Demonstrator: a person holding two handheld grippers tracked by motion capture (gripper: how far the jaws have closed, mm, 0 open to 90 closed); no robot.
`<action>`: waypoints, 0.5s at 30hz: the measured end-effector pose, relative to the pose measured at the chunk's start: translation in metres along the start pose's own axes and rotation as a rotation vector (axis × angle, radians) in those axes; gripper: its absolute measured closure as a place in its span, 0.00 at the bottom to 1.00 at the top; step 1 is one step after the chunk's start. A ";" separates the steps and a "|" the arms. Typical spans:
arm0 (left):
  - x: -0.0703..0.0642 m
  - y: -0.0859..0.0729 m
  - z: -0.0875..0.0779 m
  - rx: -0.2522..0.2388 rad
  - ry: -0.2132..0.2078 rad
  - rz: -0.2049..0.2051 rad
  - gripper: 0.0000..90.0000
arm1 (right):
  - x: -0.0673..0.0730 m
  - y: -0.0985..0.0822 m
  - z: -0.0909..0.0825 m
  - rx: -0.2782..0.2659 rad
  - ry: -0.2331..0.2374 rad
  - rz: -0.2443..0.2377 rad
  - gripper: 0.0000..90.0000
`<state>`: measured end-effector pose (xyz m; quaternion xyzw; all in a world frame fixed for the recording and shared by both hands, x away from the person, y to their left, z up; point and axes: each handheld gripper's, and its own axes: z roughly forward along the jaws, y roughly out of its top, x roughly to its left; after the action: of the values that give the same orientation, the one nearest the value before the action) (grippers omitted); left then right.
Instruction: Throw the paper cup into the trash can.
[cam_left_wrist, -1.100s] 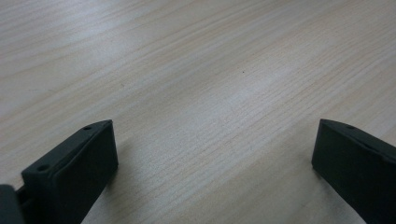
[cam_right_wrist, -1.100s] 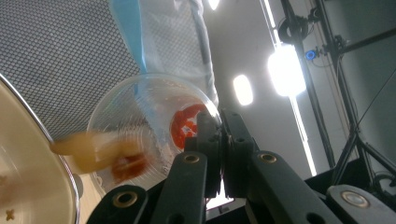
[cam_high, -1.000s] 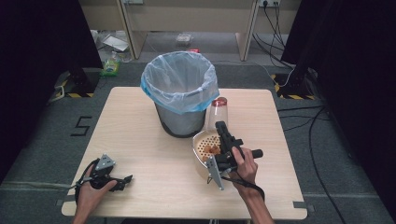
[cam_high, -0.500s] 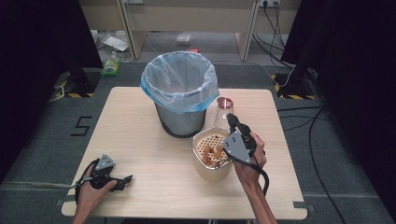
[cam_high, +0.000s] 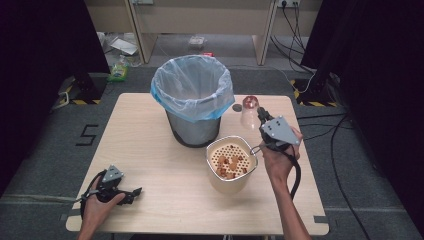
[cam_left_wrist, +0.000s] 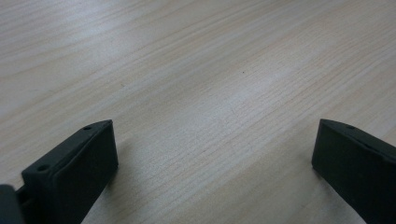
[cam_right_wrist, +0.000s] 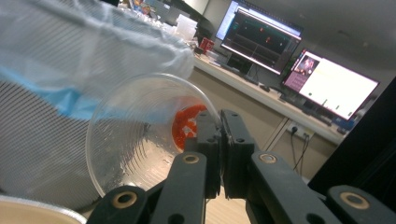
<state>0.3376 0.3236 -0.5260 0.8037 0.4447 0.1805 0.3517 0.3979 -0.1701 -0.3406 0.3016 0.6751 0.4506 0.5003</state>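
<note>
Above table (cam_high: 150, 165), tool-pinched plastic cup (cam_right_wrist: 140, 140)

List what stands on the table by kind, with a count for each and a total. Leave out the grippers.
Trash bin with a blue liner: 1
Clear plastic cup with red bits inside, its rim pinched by the right gripper: 1
Cream container with a perforated insert and brown food pieces: 1
Total: 3

A clear plastic cup (cam_right_wrist: 140, 135), red residue inside, hung tilted, its rim pinched between my right tongs' (cam_right_wrist: 220, 140) jaws.
</note>
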 end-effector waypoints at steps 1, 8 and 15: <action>0.000 0.000 0.000 0.000 0.000 0.000 0.00 | 0.000 0.000 0.000 0.000 0.000 0.000 0.97; 0.000 0.000 0.000 0.000 0.001 -0.005 0.00 | -0.022 0.017 0.017 0.018 0.017 0.073 0.97; -0.001 0.001 0.001 0.001 0.004 -0.006 0.00 | -0.038 0.036 0.032 0.030 0.030 0.113 0.97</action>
<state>0.3381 0.3227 -0.5259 0.8023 0.4478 0.1810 0.3507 0.4387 -0.1786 -0.2956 0.3399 0.6711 0.4724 0.4591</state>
